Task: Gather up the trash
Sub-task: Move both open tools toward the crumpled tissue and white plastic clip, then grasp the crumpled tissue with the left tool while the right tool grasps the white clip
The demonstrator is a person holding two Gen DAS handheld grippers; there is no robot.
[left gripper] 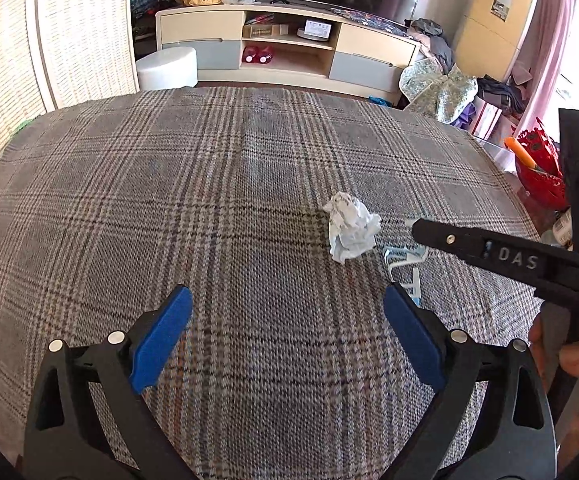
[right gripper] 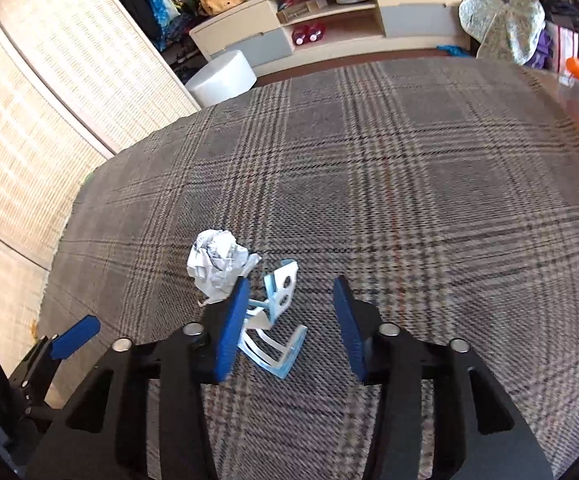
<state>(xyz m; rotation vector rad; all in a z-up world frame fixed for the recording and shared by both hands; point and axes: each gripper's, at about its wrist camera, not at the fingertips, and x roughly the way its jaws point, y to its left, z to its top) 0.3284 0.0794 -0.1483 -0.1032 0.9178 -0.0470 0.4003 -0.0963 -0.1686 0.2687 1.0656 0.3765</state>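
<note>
A crumpled white paper ball (left gripper: 351, 226) lies on the plaid cloth (left gripper: 209, 184); it also shows in the right wrist view (right gripper: 217, 264). Beside it lies a torn pale blue and white plastic piece (right gripper: 273, 320), partly hidden by the right gripper in the left wrist view (left gripper: 403, 260). My left gripper (left gripper: 287, 304) is open and empty, hovering nearer than the paper ball. My right gripper (right gripper: 291, 292) is open, its jaws either side of the plastic piece, just above the cloth. It shows from the side in the left wrist view (left gripper: 421, 230).
A red basket (left gripper: 539, 172) with an orange-handled tool (left gripper: 519, 152) stands at the right edge of the cloth. Beyond the far edge stand a white stool (left gripper: 167, 68) and a low TV cabinet (left gripper: 289, 48). A woven screen (left gripper: 49, 60) stands at the left.
</note>
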